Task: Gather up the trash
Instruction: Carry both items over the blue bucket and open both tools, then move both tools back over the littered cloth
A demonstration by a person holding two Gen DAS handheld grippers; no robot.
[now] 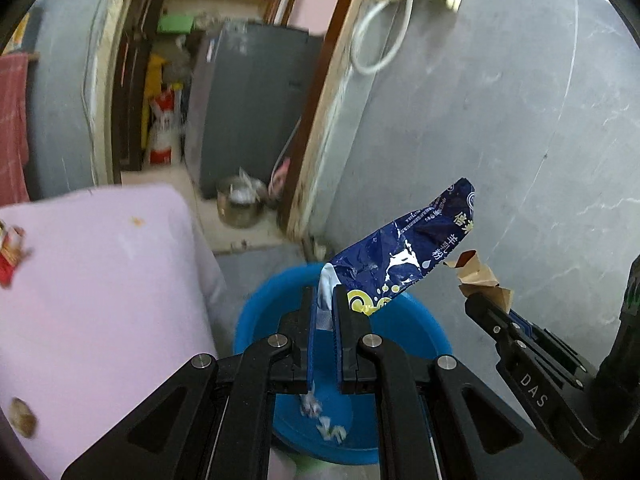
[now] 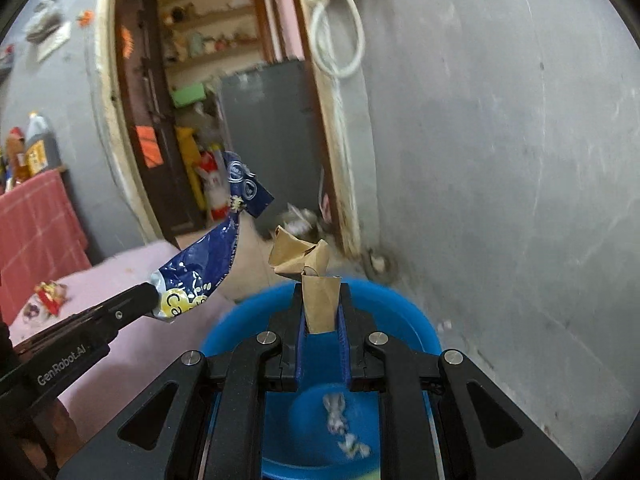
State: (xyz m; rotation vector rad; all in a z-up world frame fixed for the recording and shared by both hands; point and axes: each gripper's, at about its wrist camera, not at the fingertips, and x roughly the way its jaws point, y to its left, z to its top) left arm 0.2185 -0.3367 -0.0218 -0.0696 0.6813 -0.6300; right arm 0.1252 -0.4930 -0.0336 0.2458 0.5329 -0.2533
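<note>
My left gripper [image 1: 325, 300] is shut on a dark blue foil wrapper [image 1: 408, 252] and holds it above a blue plastic basin [image 1: 420, 332]. My right gripper [image 2: 320, 300] is shut on a crumpled brown paper scrap [image 2: 316, 300] above the same basin [image 2: 404, 316]. Small white crumpled scraps [image 2: 340, 420] lie in the basin's bottom. The right gripper also shows in the left wrist view [image 1: 476, 300] with the brown paper [image 1: 480, 276]. The left gripper shows in the right wrist view [image 2: 150, 298] with the wrapper [image 2: 208, 256].
A pink-covered table [image 1: 100, 300] stands to the left of the basin, with a red wrapper [image 1: 10, 256] and a brown scrap [image 1: 22, 416] on it. A grey wall [image 1: 500, 140] is to the right. A doorway [image 1: 224, 100] lies behind, with a metal pot [image 1: 238, 204].
</note>
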